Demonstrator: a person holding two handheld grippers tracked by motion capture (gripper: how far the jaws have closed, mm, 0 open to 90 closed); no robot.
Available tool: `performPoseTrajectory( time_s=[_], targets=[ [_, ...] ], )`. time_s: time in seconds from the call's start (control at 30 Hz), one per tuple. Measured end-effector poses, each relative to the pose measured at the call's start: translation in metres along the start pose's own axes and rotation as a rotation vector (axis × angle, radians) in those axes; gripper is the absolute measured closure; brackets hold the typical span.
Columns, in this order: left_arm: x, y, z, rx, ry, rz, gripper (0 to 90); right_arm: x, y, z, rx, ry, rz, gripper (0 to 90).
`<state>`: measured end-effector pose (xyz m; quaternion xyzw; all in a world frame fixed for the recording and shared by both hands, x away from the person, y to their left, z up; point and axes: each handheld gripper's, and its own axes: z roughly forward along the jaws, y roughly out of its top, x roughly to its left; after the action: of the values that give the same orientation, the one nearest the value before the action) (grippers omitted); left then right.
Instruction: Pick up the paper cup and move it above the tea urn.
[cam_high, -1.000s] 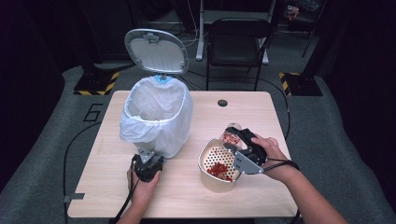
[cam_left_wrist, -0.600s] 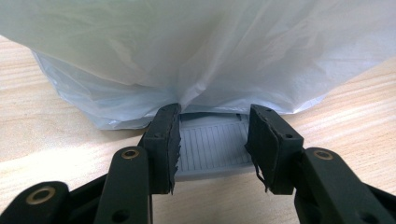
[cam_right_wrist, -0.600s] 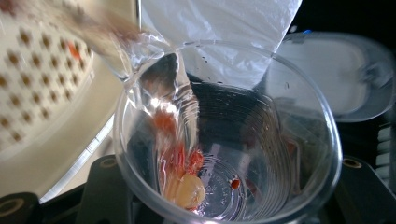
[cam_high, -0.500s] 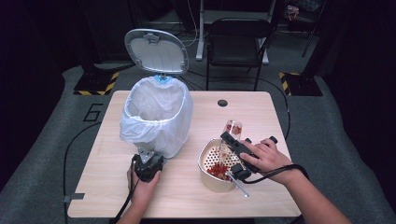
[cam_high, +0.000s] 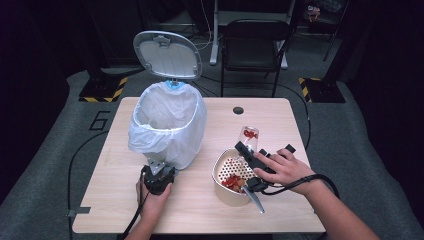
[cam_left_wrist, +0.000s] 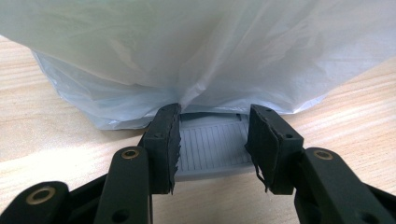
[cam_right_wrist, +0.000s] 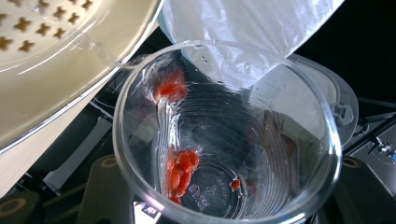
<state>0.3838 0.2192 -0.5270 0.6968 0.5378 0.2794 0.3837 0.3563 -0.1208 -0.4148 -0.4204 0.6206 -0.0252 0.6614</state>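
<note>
At the desk's (cam_high: 280, 120) near edge, about 7 o'clock from the bin (cam_high: 167, 125), the left gripper (cam_high: 156, 167) sits low on the wood with the left hand (cam_high: 152, 197) behind it. In the left gripper view its two black jaws are clamped on the bin's grey ribbed foot pedal (cam_left_wrist: 212, 147), one pad pressed to each side of it. White bin liner (cam_left_wrist: 196, 51) hangs over the pedal's far end. In the high view the bin lid (cam_high: 167, 52) stands up and open, at 12 o'clock from the bin mouth.

Right half of desk, high view: a beige perforated strainer bowl (cam_high: 227, 192) sits near the front edge, well apart from the bin. Red bits (cam_high: 232, 181) lie inside it. The right gripper (cam_high: 246, 149) is held over the bowl's 2 o'clock rim, right hand (cam_high: 282, 167) on top, cable trailing off toward 4 o'clock. It carries a clear plastic cup (cam_high: 249, 137), which lies tilted just beyond the bowl's rim at 1 o'clock.

Right gripper view: the cup (cam_right_wrist: 224, 135) is seen mouth-on, held between the jaws, which sit dark against its walls at either side. A few red pieces (cam_right_wrist: 182, 172) cling to its inner wall and base. The strainer's rim (cam_right_wrist: 84, 88) sits at 10 o'clock, the bin liner at 12.
</note>
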Motion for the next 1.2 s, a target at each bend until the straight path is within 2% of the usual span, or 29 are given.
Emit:
performPoseTrajectory(
  time_s=[0.03, 0.07, 0.33, 0.37, 0.4, 0.47, 0.5, 0.57, 0.6, 0.63, 0.67, 0.7, 0.93, 0.97, 1.0, 1.03, 1.13, 1.2],
  targets=[
    [0.000, 0.000, 0.000, 0.000, 0.000, 0.000, 54.0, 0.000, 0.000, 0.000, 0.000, 0.000, 0.000, 42.3],
    [0.000, 0.000, 0.000, 0.000, 0.001, 0.001, 54.0, 0.002, 0.001, 0.000, 0.003, -0.005, -0.021, 42.2],
    [0.000, 0.000, 0.000, 0.002, -0.001, -0.001, 54.0, 0.003, 0.002, 0.000, -0.001, -0.005, -0.027, 42.2],
    [0.000, 0.000, 0.000, 0.002, -0.001, -0.001, 54.0, 0.005, 0.002, 0.000, 0.002, -0.005, -0.016, 42.2],
    [0.000, 0.000, 0.000, 0.001, -0.001, -0.001, 54.0, 0.004, 0.002, 0.000, -0.005, -0.007, -0.027, 42.2],
    [0.000, 0.000, 0.000, 0.002, -0.001, -0.001, 54.0, 0.006, 0.003, 0.001, -0.012, -0.034, 0.025, 42.2],
    [0.000, 0.000, 0.000, 0.002, 0.001, 0.002, 54.0, 0.002, 0.001, 0.000, -0.001, -0.017, -0.041, 42.2],
    [0.000, 0.000, 0.000, 0.002, 0.001, 0.003, 54.0, 0.002, 0.001, 0.000, -0.004, -0.008, -0.034, 42.2],
    [0.000, 0.000, 0.000, 0.002, 0.001, 0.002, 54.0, 0.006, 0.003, -0.001, 0.009, -0.019, 0.055, 42.2],
    [0.000, 0.000, 0.000, 0.002, 0.001, 0.002, 54.1, 0.006, 0.003, -0.001, 0.009, -0.019, 0.055, 42.2],
    [0.000, 0.000, 0.000, 0.002, -0.001, -0.001, 54.1, 0.000, 0.001, 0.000, -0.009, -0.013, -0.038, 42.2],
    [0.000, 0.000, 0.000, 0.001, 0.001, 0.001, 54.0, -0.003, 0.001, 0.000, 0.001, -0.062, -0.054, 42.2],
    [0.000, 0.000, 0.000, 0.000, -0.002, -0.004, 54.0, -0.002, 0.000, -0.001, 0.007, -0.066, -0.047, 42.1],
    [0.000, 0.000, 0.000, -0.002, -0.001, -0.004, 54.0, 0.000, 0.000, -0.001, 0.014, -0.048, -0.013, 42.1],
    [0.000, 0.000, 0.000, -0.002, -0.001, -0.004, 54.0, -0.004, -0.001, -0.001, 0.005, -0.063, -0.051, 42.1],
    [0.000, 0.000, 0.000, -0.002, -0.001, -0.004, 54.0, -0.004, -0.002, -0.001, 0.002, -0.063, -0.054, 42.1],
    [0.000, 0.000, 0.000, -0.003, -0.003, -0.007, 54.0, -0.007, -0.003, -0.002, -0.006, -0.064, -0.049, 41.9],
    [0.000, 0.000, 0.000, -0.002, -0.002, -0.006, 54.0, -0.008, -0.004, -0.003, -0.010, -0.060, -0.027, 41.8]
  ],
)
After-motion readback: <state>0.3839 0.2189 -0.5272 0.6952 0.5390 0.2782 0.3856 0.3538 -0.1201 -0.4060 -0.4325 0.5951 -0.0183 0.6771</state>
